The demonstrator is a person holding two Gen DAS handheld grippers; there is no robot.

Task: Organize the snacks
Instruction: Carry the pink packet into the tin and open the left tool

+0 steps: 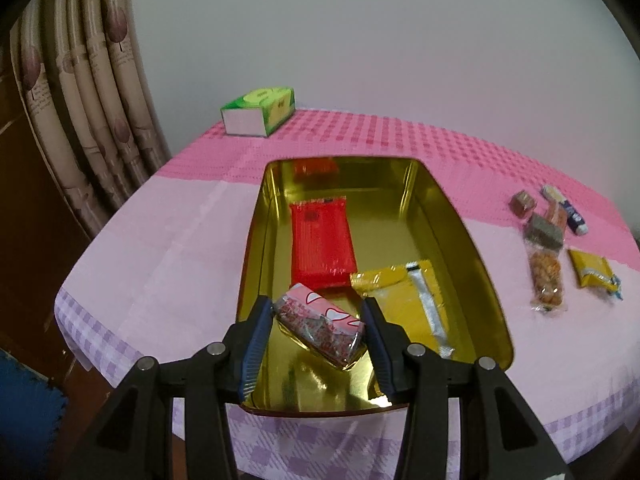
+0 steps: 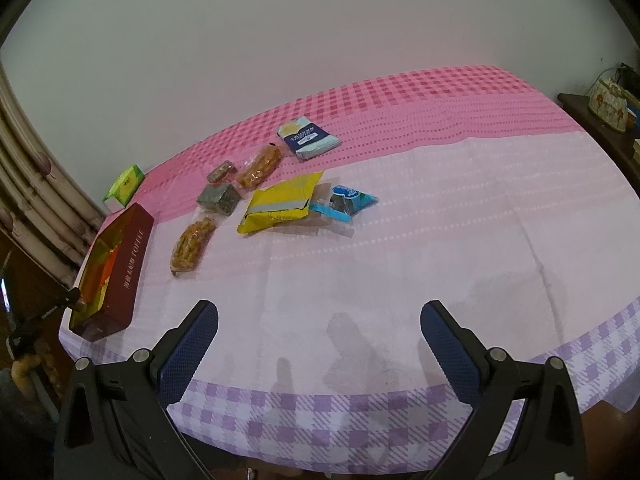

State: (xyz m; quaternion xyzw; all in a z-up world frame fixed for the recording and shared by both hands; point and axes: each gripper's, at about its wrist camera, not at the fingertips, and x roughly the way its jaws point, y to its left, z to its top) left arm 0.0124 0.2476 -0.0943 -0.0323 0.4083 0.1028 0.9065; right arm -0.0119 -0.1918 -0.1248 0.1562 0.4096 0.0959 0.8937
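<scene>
A gold-lined tin (image 1: 460, 216) stands on the table; in the right wrist view it shows as a dark red box (image 2: 136, 248) at the left. Inside lie a red packet (image 1: 322, 246) and a yellow packet (image 1: 404, 304). My left gripper (image 1: 318, 330) is over the tin's near end, its pads on both sides of a pink-and-clear snack pack (image 1: 320, 328). My right gripper (image 2: 318, 344) is open and empty above the tablecloth near the front edge. Loose snacks lie ahead of it: a yellow packet (image 2: 280, 202), a blue packet (image 2: 344, 200), a dark blue packet (image 2: 308, 138), and orange cracker packs (image 2: 192, 244).
A green tissue box (image 1: 260, 111) sits at the table's far left corner, also in the right wrist view (image 2: 124, 188). Curtains (image 1: 88, 100) hang at the left. Small wrapped snacks (image 1: 544, 236) lie to the right of the tin. A dark shelf (image 2: 600, 128) stands at the far right.
</scene>
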